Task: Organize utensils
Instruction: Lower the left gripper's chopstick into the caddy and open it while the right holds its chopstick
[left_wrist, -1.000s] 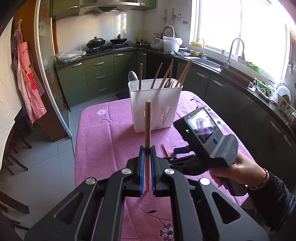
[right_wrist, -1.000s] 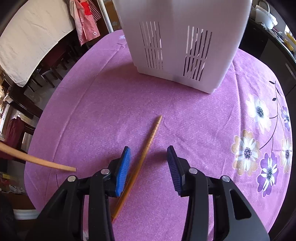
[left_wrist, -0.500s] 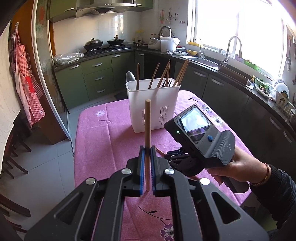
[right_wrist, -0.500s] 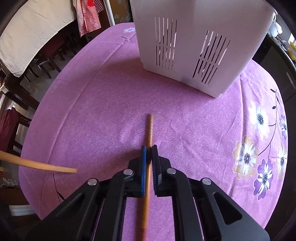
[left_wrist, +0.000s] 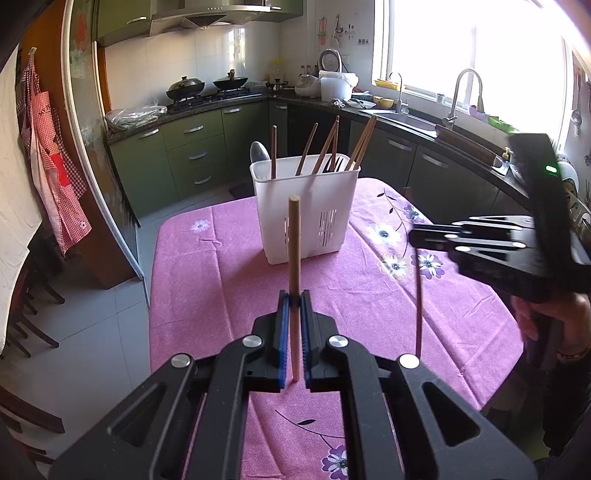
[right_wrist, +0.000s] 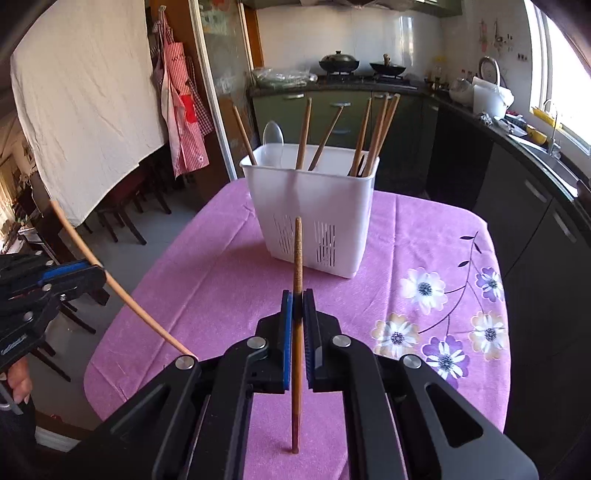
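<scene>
Several chopsticks and a spoon (right_wrist: 272, 138) already stand in the white utensil holder (right_wrist: 314, 206). Left gripper (left_wrist: 294, 325) and right gripper (right_wrist: 297, 325) fingers each clamp one chopstick (left_wrist: 294, 243) (right_wrist: 297, 251). Both await insertion; bench (right_wrist: 424, 229) otherwise bare.

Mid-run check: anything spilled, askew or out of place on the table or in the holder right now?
Nothing stands out. The white holder stands upright on the pink tablecloth, its chopsticks leaning loosely. Each hand-held gripper, left and right, grips one chopstick.

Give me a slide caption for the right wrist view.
Right gripper clamps a chopstick upright before the white utensil caddy.
</scene>
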